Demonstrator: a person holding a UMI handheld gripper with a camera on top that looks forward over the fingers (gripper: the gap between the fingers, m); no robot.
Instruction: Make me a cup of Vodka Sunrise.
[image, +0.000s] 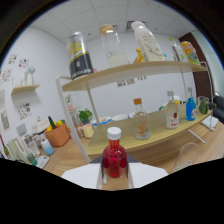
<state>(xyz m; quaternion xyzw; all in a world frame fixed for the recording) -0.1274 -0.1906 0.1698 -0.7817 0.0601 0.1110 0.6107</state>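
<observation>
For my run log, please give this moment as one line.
gripper: shut on red bottle | red bottle: white cap, upright, lifted between fingers | shelf: bottles beyond | clear cup: on table

A single view is given, taken from a wide-angle camera carried on the tongs (114, 172) and aimed forward along them. The scene is seen from low down, close to the surface (165, 131), with the gaze tipped slightly upward. A red bottle (114, 159) is caught very near the lens, between the tongs. Beyond it, a two-level shelf (125, 70) is faced, its upper board seen from below. The lower part of the view is blacked out.
</observation>
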